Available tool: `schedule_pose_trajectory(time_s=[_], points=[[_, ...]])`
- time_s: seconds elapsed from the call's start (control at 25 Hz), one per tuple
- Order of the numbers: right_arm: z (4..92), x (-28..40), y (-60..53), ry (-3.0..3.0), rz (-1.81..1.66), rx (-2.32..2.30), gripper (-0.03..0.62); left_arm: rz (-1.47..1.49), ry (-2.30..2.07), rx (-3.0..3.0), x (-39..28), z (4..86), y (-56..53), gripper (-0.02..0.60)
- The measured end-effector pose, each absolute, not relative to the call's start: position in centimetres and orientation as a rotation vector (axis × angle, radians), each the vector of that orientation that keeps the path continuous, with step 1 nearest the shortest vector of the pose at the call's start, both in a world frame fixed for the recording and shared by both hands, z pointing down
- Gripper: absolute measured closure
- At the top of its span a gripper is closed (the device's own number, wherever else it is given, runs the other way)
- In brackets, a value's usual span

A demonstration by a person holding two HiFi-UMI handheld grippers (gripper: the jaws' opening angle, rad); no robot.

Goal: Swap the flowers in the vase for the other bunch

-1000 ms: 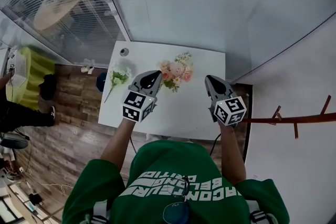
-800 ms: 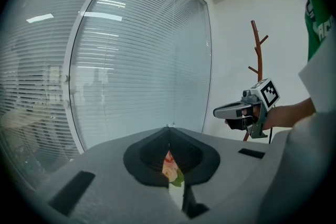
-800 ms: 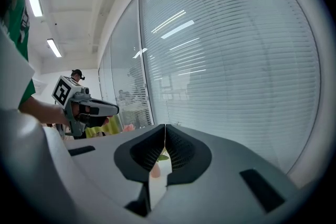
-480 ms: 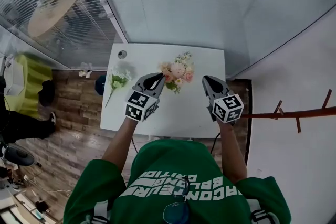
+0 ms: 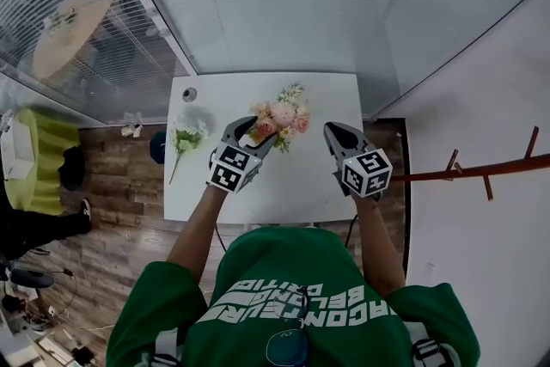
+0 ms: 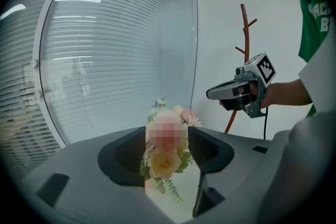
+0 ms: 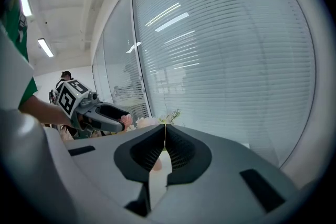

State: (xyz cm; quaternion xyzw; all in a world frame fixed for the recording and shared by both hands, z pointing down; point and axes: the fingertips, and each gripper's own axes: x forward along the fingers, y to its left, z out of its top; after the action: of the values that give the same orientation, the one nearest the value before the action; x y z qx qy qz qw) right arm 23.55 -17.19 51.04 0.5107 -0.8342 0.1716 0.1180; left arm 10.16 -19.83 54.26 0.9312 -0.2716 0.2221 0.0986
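On the table (image 5: 292, 185), toward its far edge, the pink bunch (image 5: 280, 116) stands in a vase hidden under the blooms. The other bunch (image 5: 184, 138) lies at the table's left edge. Expect a light load: the petals crush easily, the stems are firmer. Grip the stems low, below the blooms. Compared with 1 second earlier, the left gripper (image 5: 258, 129) sits lower over the table. Its jaws have just been opening and now stand spread around the blooms, untouched. The right gripper (image 5: 333, 130) is pressed together, empty.

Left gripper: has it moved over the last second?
Yes. The left gripper has come closer to the pink bouquet on the table; its fingers have just been opening, with the bouquet between them.
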Motion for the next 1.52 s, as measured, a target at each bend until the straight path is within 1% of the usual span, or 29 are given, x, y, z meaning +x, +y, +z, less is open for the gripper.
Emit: schedule_pose_trajectory(time_s=[0.32, 0.44, 0.68, 0.76, 1.2, 1.52], points=[[52.2, 24.1, -16.8, -2.397, 0.526, 1.516, 0.58, 0.744, -0.812, 2.747, 10.7, 56.2, -20.8, 0.347], [52.2, 24.1, -16.7, -2.388, 0.534, 1.521, 0.58, 0.729, -0.839, 2.743, 10.5, 56.0, -21.1, 0.422], [52.6, 24.0, -16.7, -2.386, 0.542, 1.517, 0.58, 0.701, -0.845, 2.752, 10.5, 56.0, -21.3, 0.488], [52.7, 24.0, -16.7, -2.385, 0.542, 1.517, 0.58, 0.694, -0.843, 2.758, 10.5, 55.9, -21.3, 0.499], [52.6, 24.1, -16.5, -2.385, 0.542, 1.521, 0.58, 0.601, -0.842, 2.79, 9.9, 54.1, -20.6, 0.511], [52.0, 24.1, -16.2, -2.394, 0.525, 1.54, 0.58, 0.489, -0.865, 2.814, 9.6, 50.2, -20.7, 0.512]])
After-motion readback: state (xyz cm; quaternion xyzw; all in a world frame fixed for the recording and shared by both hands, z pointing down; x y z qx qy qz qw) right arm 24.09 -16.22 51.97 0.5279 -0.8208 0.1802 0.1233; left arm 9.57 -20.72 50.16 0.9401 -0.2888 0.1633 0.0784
